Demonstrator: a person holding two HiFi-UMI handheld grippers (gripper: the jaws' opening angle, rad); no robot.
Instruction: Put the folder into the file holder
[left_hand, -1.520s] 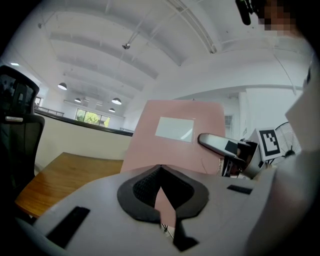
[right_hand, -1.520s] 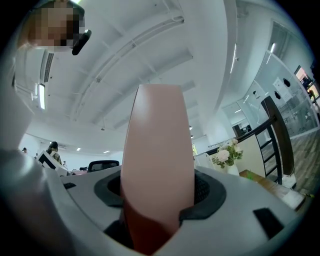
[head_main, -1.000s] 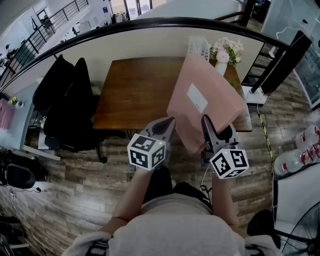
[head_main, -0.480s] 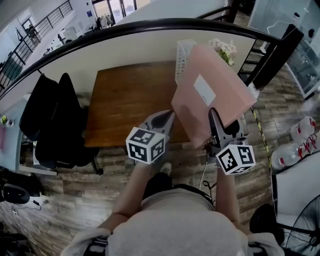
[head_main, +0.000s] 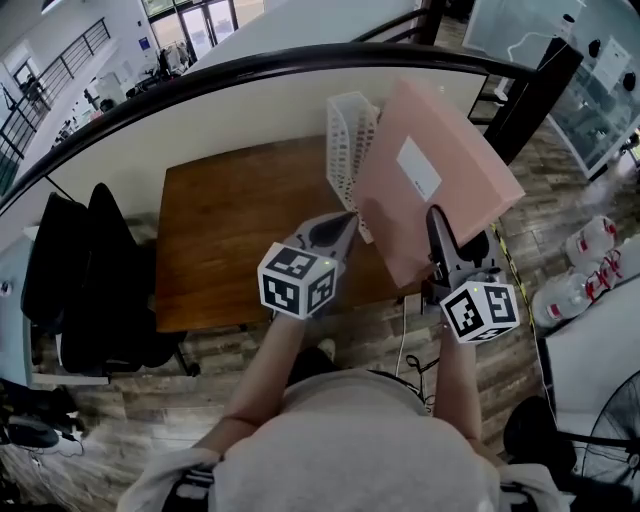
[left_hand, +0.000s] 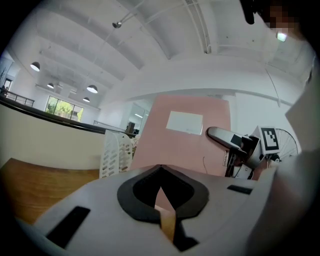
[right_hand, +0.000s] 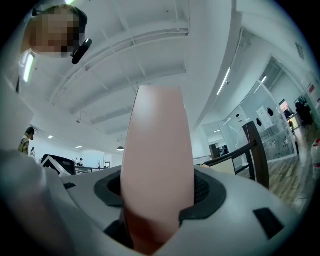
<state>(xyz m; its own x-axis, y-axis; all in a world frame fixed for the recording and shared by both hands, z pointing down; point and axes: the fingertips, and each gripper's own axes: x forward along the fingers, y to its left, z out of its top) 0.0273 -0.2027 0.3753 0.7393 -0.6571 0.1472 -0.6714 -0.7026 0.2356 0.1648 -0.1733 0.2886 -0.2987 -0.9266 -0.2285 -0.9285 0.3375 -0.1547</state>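
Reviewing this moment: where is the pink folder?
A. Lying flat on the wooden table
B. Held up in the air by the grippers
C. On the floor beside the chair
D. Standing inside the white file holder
B: the pink folder is raised over the table, its lower edge between the fingers of the right gripper and the left gripper, next to the white file holder and not in it.
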